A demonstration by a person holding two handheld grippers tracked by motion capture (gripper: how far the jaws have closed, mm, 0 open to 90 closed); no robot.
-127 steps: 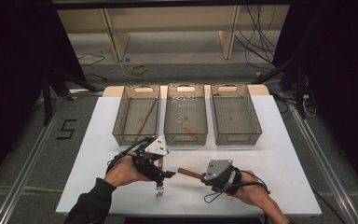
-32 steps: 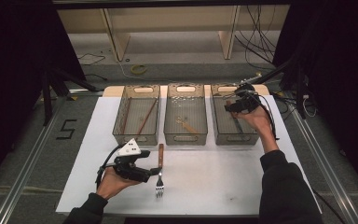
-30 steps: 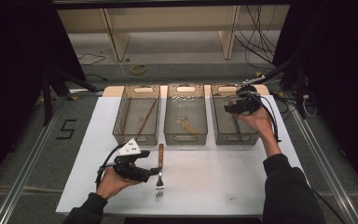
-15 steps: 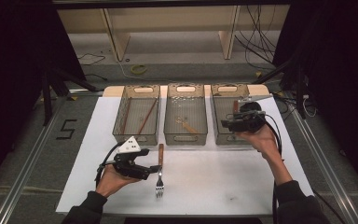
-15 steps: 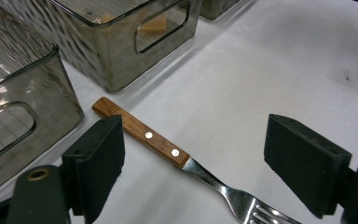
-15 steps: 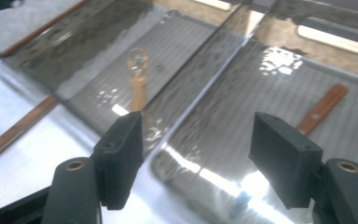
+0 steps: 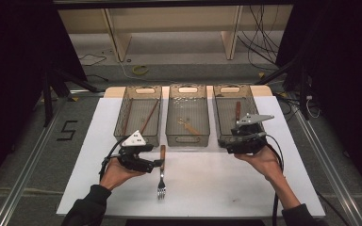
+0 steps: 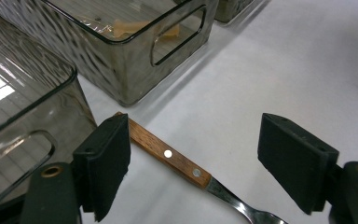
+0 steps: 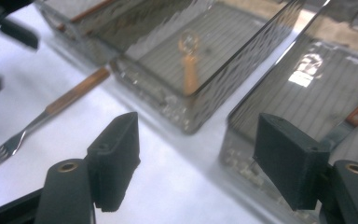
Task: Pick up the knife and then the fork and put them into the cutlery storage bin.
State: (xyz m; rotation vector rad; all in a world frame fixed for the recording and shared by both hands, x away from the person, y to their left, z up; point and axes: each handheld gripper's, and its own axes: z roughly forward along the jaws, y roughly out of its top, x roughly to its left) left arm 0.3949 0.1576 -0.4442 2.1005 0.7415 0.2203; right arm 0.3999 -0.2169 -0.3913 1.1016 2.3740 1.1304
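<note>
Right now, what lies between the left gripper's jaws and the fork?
Nothing. In the left gripper view the fork lies on the bare white table, its wooden handle between the open jaws of the left gripper, pads apart from it.

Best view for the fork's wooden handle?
Left gripper view: the fork handle lies close and sharp, both rivets visible. High view shows the whole fork, small. Right gripper view shows it off to the side, blurred.
</note>
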